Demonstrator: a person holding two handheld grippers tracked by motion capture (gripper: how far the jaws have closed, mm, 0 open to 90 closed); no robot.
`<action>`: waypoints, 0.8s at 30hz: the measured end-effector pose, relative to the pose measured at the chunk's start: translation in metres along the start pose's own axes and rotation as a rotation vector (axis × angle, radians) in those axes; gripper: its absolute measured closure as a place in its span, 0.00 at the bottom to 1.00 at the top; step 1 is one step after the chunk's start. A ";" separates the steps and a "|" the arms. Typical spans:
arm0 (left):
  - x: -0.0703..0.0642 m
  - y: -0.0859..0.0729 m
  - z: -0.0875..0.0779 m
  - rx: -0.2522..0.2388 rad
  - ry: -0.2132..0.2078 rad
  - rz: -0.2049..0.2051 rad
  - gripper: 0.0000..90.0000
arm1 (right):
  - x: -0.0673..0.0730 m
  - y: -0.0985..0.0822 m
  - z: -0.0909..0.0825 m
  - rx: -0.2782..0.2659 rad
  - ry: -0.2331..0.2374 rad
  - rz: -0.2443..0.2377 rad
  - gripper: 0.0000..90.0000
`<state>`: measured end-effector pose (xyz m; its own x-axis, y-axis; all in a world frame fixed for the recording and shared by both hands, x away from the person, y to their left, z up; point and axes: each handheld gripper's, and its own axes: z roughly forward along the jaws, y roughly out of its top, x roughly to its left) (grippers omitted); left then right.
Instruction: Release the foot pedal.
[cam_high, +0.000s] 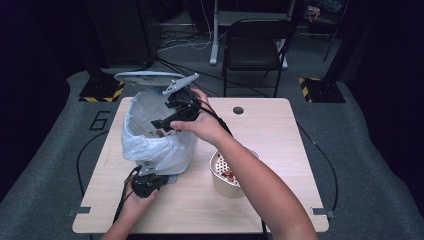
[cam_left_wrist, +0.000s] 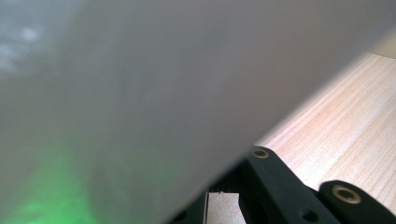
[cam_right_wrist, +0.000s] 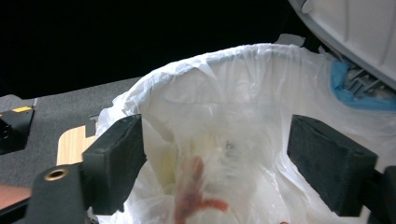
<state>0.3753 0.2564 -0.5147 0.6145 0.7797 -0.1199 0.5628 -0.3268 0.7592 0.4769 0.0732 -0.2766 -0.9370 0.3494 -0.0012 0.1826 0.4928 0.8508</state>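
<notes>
- The right gripper (cam_high: 165, 121) is hovering over the mouth of a small bin lined with a white plastic bag (cam_high: 150, 145), its grey three-cornered plate (cam_high: 180, 83) sticking up on the far side.
- In the right gripper view its jaws are standing wide apart with nothing between them; the bag (cam_right_wrist: 243, 93) is lying open just beyond and below them.
- Straight ahead of those jaws, down inside the bag, a crumpled clear wrapper smeared with red (cam_right_wrist: 201, 196) is resting.
- The bin's raised lid (cam_right_wrist: 355, 28) is tilting up at the far right of that view.
- The left gripper (cam_high: 147, 185) is sitting low on the wooden table (cam_high: 280, 130), right against the near side of the bag.
- In the left gripper view the bag wall (cam_left_wrist: 140, 93) is pressing close over the jaws, blurred, so I cannot tell whether they are apart or closed.
- To the right of the left gripper, under the person's right forearm, a white cup with red-stained food inside (cam_high: 225, 172) is standing on the table.
</notes>
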 end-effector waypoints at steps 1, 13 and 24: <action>0.000 0.000 0.000 0.000 0.000 0.000 1.00 | 0.000 0.000 0.000 0.000 0.000 0.000 0.18; 0.000 0.000 0.000 -0.002 -0.017 -0.025 1.00 | 0.005 -0.019 -0.037 -0.005 -0.029 -0.011 0.19; 0.001 0.001 -0.010 0.011 -0.013 0.001 0.90 | -0.005 -0.060 -0.080 -0.002 -0.091 0.011 0.20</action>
<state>0.3709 0.2619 -0.5077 0.6219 0.7726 -0.1274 0.5682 -0.3333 0.7524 0.4470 -0.0221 -0.2851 -0.9040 0.4258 -0.0399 0.1920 0.4874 0.8518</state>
